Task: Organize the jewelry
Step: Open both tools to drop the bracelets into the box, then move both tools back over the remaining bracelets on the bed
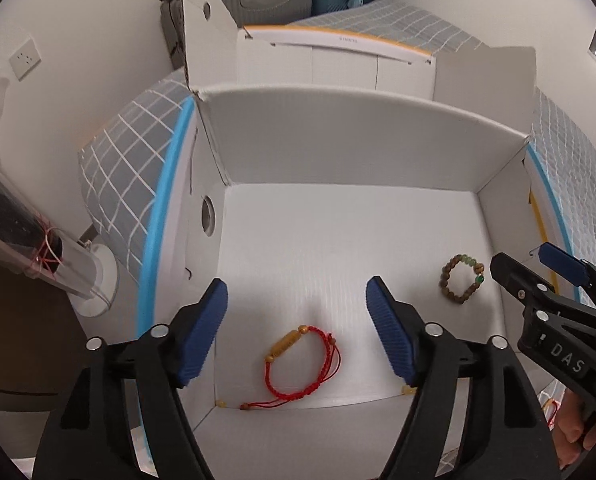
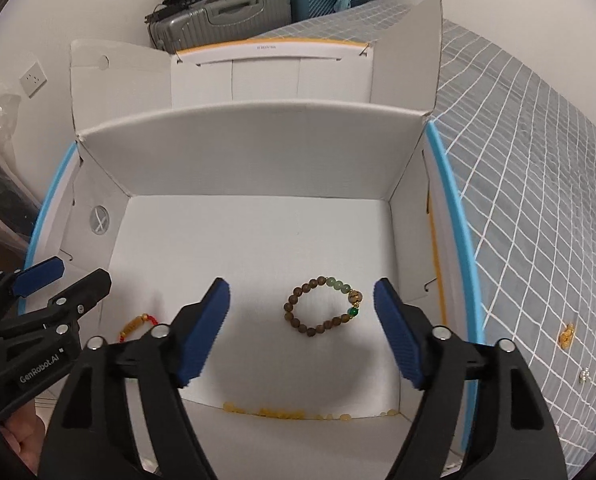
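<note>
A white open box (image 1: 338, 148) (image 2: 257, 148) lies on a bed. On its floor lie a red cord bracelet with a yellow tube bead (image 1: 302, 360) (image 2: 137, 326) at the left and a brown bead bracelet with green beads (image 1: 463, 278) (image 2: 324, 305) at the right. A string of yellow beads (image 2: 281, 412) lies along the near wall. My left gripper (image 1: 298, 332) is open and empty above the red bracelet. My right gripper (image 2: 302, 330) is open and empty above the brown bracelet; it also shows in the left wrist view (image 1: 534, 276).
The grey checked bedspread (image 2: 538, 200) carries a small gold piece (image 2: 566, 336) and a small silver piece (image 2: 584, 376) right of the box. The box flaps (image 2: 410, 48) stand up at the back. Suitcases (image 2: 225, 12) stand by the far wall. A wrapped dark roll (image 1: 13, 216) lies at left.
</note>
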The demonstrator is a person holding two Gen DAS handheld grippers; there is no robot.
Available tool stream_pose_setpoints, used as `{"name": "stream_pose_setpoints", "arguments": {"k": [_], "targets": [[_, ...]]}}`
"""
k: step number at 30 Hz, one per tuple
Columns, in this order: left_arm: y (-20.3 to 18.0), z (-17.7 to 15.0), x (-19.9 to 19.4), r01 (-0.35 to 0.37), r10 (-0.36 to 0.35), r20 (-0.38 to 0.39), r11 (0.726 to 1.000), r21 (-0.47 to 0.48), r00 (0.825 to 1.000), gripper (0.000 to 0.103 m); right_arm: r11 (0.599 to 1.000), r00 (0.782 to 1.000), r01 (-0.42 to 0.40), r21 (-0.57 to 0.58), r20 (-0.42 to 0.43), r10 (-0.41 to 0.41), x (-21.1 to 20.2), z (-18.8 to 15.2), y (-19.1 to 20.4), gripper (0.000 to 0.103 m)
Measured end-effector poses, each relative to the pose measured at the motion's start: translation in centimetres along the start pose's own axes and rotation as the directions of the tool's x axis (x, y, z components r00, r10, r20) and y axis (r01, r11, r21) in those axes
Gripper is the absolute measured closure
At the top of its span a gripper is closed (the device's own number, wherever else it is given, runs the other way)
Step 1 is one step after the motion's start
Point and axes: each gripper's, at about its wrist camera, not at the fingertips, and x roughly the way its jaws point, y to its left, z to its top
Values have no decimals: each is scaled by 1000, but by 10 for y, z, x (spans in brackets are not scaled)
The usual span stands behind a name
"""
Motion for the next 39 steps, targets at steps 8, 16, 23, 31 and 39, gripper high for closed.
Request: {"name": "stream_pose_setpoints", "arguments": {"k": [8,16,23,31,39], "targets": [[-5,1,-25,1,-1,77,1000,0,997,13,999,997,30,36,74,-32,-31,4,-21,8],[-36,-1,-51,48,-53,161,998,35,986,6,993,987,83,82,129,-93,-70,-8,-65,8],[-85,-7,-73,113,-139,210,985,129,968,6,981,975,129,148,163,-153,-103,-28,-120,8],[-174,-28,-84,189,-260,223,937,294,940,6,947,956,206,248,156,-248,-131,-77,-182,8],[-265,-55,-79,252,-353,158,858,447,922,6,884,938,275,377,96,-333,-144,-135,-254,8]]}}
